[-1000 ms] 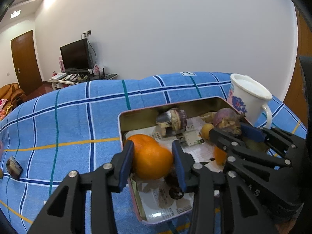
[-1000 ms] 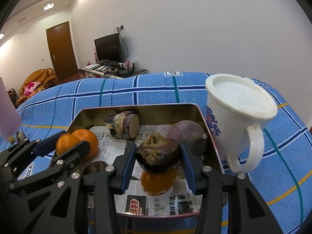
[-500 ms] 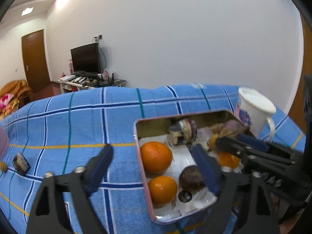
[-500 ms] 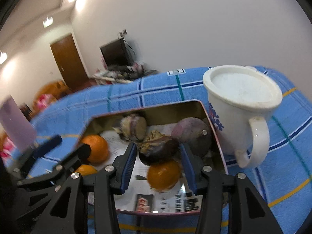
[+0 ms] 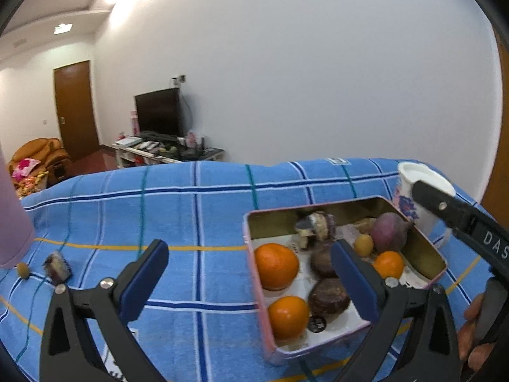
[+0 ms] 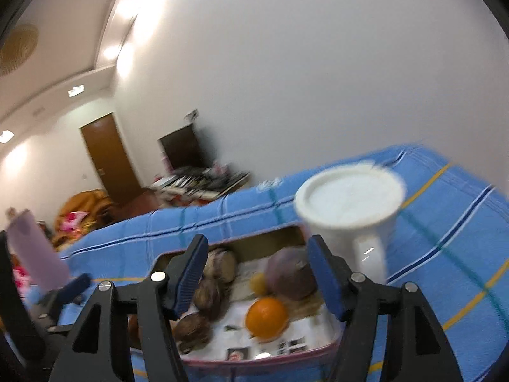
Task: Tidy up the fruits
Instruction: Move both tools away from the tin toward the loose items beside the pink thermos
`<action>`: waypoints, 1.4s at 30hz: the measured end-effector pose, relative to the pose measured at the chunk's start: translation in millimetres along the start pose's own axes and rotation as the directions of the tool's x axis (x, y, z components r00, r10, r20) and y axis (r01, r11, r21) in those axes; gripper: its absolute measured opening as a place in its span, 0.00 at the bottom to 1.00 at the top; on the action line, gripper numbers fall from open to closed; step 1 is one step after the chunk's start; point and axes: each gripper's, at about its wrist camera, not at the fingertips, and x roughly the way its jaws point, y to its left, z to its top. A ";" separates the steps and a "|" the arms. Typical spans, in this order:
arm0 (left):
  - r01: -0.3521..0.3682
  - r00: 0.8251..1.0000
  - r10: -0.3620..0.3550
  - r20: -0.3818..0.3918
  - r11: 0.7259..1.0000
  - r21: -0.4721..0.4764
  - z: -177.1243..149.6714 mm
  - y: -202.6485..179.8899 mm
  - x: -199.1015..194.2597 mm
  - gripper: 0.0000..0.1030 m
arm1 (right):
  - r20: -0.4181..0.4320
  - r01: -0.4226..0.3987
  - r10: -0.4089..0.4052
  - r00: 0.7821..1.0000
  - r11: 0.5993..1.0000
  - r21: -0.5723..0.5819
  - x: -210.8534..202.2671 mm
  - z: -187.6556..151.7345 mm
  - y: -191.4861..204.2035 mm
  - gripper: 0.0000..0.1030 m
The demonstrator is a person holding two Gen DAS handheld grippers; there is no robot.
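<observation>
Blue plaid terry cloth [image 5: 197,197] covers the table; pink-rimmed rectangular metal tin [image 5: 251,273] sits on it, paper-lined, w/ the fruit inside.

Left gripper [image 5: 251,273]: we see jaws spread about as wide as they go, just been opening, nothing between the pads. Left blue pad hangs over bare cloth, right blue pad over the tin interior. No contact w/ any fruit.

Right gripper [image 6: 257,273]: jaws roughly half open, just been opening too, pads not pressing anything. Right view is motion-blurred, so fine detail is soft. Fruit in the tin shows through the gap, apart from both pads.

Tin contents, left view:
- large round orange [image 5: 276,265] near the tin's left wall
- second smaller orange [image 5: 288,316] in the near left corner
- third small orange [image 5: 388,264] toward the right wall
- dark brown wrinkled round fruit [image 5: 329,297] beside the second orange; another dark one behind it, partly hidden by the pad
- purple round fruit [image 5: 388,232] at the back right, small yellow oval fruit [image 5: 363,244] just beside it
- cut purple-and-white chunk [image 5: 315,226] at the back

White ceramic mug w/ blue print [image 6: 350,210] stands upright just outside the tin's right back corner.

Outside the tin, far left on the cloth: small dark cut piece [image 5: 58,266] and small yellow fruit [image 5: 23,269] near it, next to a pink cylindrical bottle [image 5: 12,222].
</observation>
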 end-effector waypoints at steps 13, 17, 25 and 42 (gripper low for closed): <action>-0.104 0.992 0.103 0.071 0.995 0.010 -8.6 1.1 -8.6 1.00 | 0.125 0.075 -0.064 0.990 0.993 -0.087 -15.9 -4.7 11.7 0.64; -0.082 0.994 0.079 0.075 0.996 0.035 -12.5 -3.2 -15.8 1.00 | 0.112 0.089 -0.077 0.991 0.990 -0.110 -15.5 -10.9 17.1 0.64; -0.053 0.996 0.050 0.068 0.997 0.051 -22.7 -10.6 -34.0 1.00 | 0.123 0.120 -0.107 0.987 0.987 -0.106 -36.7 -20.7 21.2 0.64; -0.097 0.990 0.087 0.108 0.991 0.090 -28.6 2.2 -61.0 1.00 | 0.098 0.159 -0.147 0.984 0.979 -0.125 -57.0 -37.0 38.9 0.64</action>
